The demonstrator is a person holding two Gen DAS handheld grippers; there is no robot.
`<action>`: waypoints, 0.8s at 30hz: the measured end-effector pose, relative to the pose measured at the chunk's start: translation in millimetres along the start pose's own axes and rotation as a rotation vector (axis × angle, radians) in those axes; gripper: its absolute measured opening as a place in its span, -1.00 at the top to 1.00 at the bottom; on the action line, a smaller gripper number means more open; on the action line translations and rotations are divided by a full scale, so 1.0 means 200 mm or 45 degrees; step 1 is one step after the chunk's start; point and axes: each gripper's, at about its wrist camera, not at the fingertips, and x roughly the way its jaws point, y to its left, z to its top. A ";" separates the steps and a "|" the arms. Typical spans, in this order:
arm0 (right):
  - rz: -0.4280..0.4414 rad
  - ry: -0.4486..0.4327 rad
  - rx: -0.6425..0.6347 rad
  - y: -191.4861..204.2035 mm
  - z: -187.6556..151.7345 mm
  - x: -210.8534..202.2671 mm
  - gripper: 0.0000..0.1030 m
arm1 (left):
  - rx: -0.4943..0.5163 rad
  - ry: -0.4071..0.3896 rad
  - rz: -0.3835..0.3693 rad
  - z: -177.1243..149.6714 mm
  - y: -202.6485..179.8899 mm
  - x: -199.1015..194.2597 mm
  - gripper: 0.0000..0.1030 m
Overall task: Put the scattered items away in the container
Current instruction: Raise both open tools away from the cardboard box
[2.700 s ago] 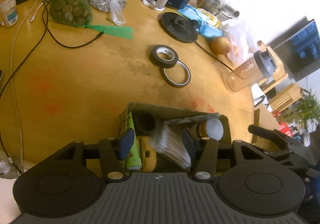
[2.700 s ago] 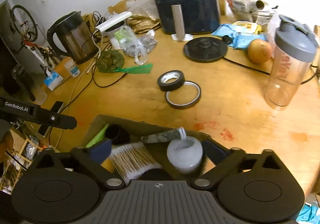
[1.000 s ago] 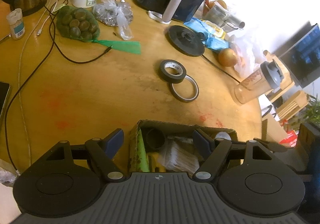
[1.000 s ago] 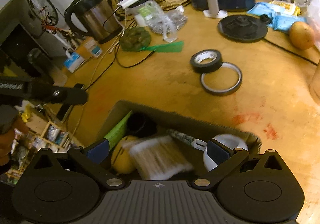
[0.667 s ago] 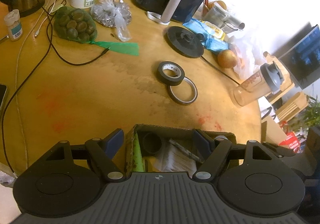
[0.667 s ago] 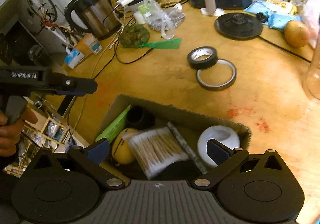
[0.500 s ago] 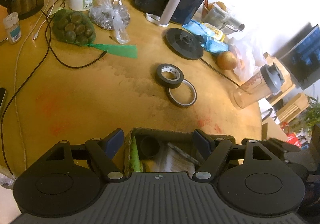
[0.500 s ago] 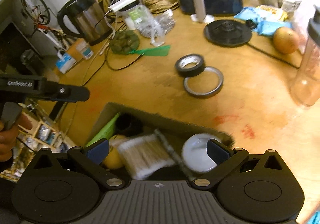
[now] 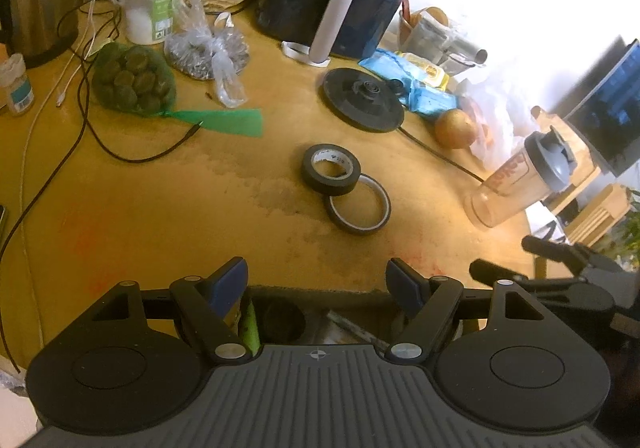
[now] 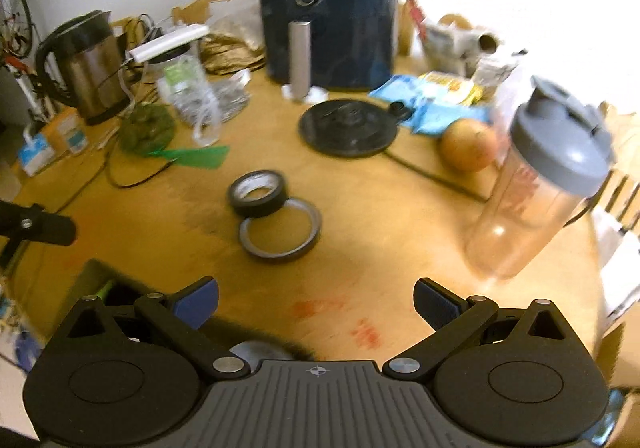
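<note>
Both the left gripper [image 9: 318, 280] and the right gripper [image 10: 316, 302] hang released and empty above the cardboard box [image 9: 320, 294], likely for the black tape roll [image 9: 331, 169] lying beyond it on the counter [image 9: 160, 188].

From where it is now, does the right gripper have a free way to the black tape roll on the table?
Probably yes. The right gripper is open and empty, and only bare table lies between it and the black tape roll. The thin tape ring touches the roll's near side, which could crowd one finger.
</note>
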 end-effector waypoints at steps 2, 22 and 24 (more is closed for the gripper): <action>-0.007 0.004 -0.001 -0.03 0.02 0.02 -1.00 | 0.007 0.003 0.002 0.01 -0.01 0.02 -0.47; 0.119 0.078 -0.094 -0.07 0.17 0.17 -1.00 | 0.111 -0.076 0.037 0.14 -0.16 0.07 -0.47; 0.128 0.097 -0.106 -0.07 0.18 0.19 -1.00 | 0.113 -0.073 0.046 0.13 -0.17 0.07 -0.47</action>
